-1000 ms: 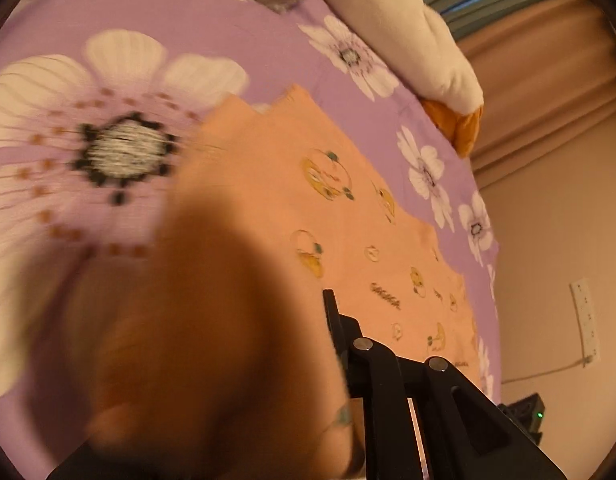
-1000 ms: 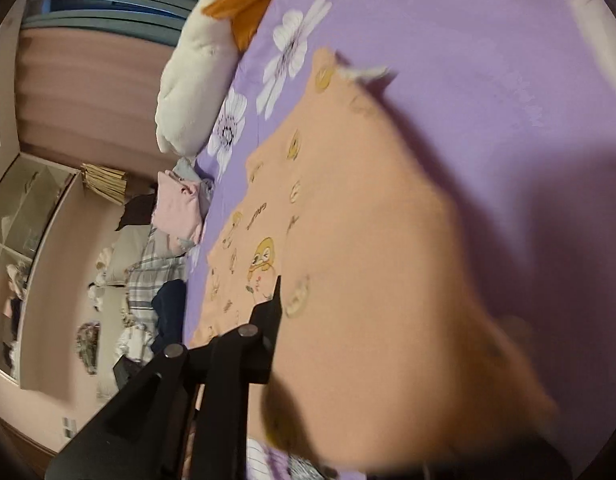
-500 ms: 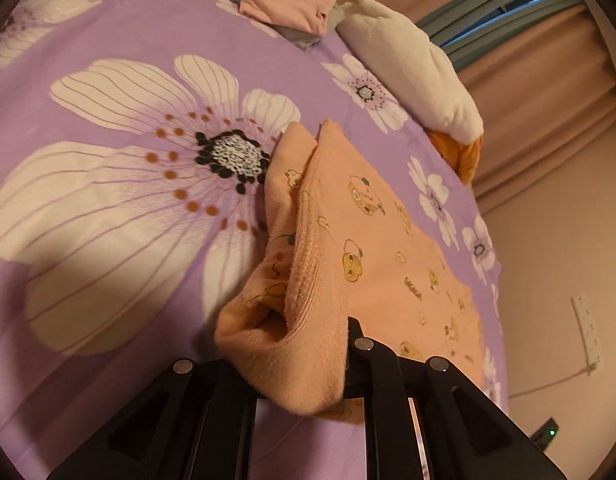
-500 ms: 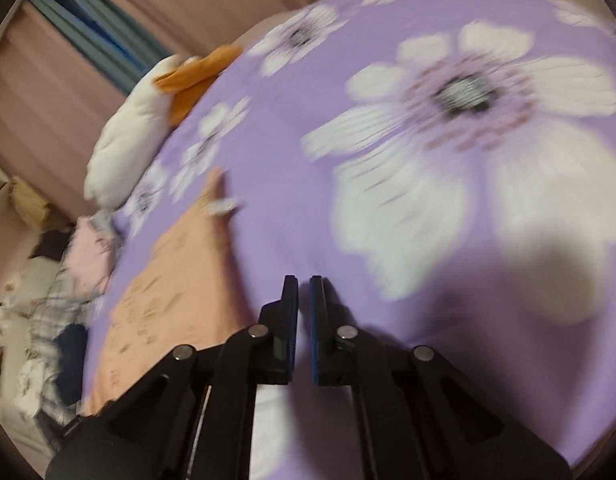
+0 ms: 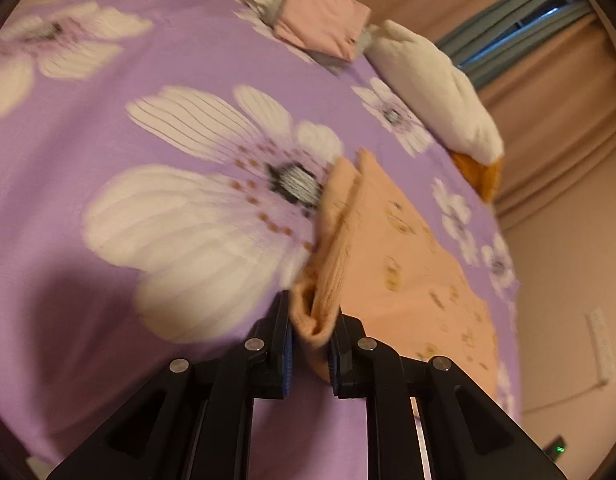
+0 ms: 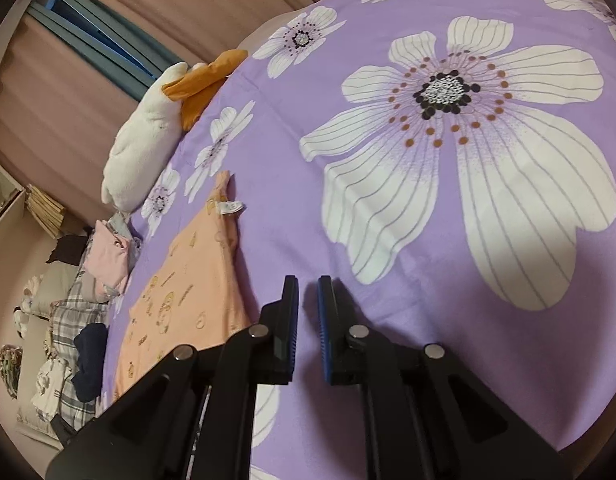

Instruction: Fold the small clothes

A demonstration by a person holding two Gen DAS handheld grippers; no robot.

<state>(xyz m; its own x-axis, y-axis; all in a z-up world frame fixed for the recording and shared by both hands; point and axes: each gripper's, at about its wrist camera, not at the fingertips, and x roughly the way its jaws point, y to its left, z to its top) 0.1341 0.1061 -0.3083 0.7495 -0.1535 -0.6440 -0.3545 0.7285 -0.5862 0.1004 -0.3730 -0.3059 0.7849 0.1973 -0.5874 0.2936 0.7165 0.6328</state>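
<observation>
Both cameras sit just behind their own 2 fingers and look forward along them, low and close over a purple flowered bedsheet [image 5: 179, 60]. The left wrist view looks past the left gripper [image 5: 310, 320] across the bed toward the curtains [image 5: 556, 92]; the orange garment [image 5: 400, 272] runs ahead and to the right of its fingers. The right wrist view looks past the right gripper [image 6: 308, 300] at the sheet's large flower; the same garment [image 6: 191, 300] lies left of its fingers. Both views share the garment, the white plush toy [image 5: 432, 84] [image 6: 143, 144], the folded pink cloth [image 5: 320, 24] [image 6: 107, 256] and the curtains [image 6: 59, 92] beyond.
</observation>
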